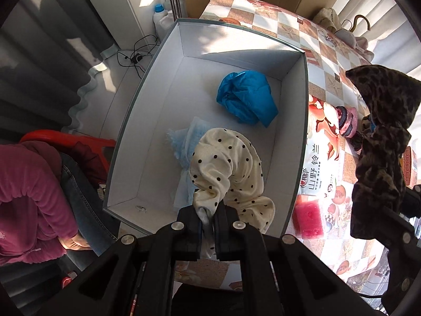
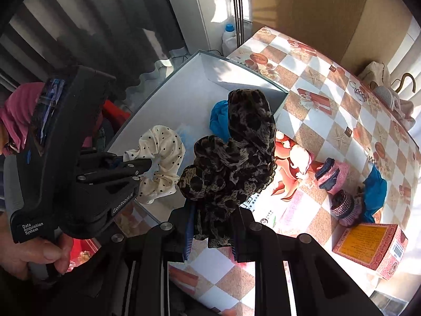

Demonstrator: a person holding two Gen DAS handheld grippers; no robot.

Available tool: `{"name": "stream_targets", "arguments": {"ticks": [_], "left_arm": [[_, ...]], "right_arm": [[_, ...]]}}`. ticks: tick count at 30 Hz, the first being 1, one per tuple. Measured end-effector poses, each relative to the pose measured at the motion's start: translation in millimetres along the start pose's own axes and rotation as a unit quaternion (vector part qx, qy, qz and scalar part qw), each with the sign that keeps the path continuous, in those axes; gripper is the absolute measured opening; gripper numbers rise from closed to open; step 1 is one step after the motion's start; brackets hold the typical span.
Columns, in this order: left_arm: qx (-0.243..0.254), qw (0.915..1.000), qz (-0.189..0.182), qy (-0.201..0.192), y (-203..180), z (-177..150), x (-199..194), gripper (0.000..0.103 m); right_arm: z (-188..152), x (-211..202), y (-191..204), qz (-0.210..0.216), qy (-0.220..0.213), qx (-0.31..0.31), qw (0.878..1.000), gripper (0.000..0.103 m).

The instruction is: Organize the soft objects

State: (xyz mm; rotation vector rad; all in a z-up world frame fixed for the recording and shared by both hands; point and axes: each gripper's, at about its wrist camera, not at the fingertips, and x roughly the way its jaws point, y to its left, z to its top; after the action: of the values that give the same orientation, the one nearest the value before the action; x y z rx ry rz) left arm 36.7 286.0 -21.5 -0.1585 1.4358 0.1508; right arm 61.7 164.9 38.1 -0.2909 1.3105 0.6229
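Over the white cardboard box [image 1: 292,110] at the left wrist frame's centre, the left claw [image 1: 208,217] is clamped on a cream polka-dot fabric scrunchie [image 1: 226,166], while the right claw [image 2: 210,226] pinches a leopard-print fabric scrunchie [image 2: 231,158] above the checkered bench [image 2: 329,110].

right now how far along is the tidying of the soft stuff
Done: a blue crumpled cloth and a pale blue cloth already lie in the white box. In hand: the left tongs grip a polka-dot scrunchie over the box; the right tongs hold a leopard-print scrunchie. Left: pink knitted pieces and another blue cloth still on the table.
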Motion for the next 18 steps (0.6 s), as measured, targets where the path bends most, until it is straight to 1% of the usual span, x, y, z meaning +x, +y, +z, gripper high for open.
{"name": "stream_targets", "arguments": {"ticks": [7, 18], "left_arm": [[-0.006, 1.0000, 0.002, 0.005, 8.6, -1.3, 4.7, 0.008], [-0.009, 0.9999, 0.002, 0.010, 18.7, -0.6, 11.4, 0.008]], "right_arm": [[5.9, 5.4, 8.6, 0.000, 0.006, -0.013, 1.000, 0.023], [15.4, 14.6, 12.1, -0.004, 0.015, -0.014, 1.000, 0.023]]}}
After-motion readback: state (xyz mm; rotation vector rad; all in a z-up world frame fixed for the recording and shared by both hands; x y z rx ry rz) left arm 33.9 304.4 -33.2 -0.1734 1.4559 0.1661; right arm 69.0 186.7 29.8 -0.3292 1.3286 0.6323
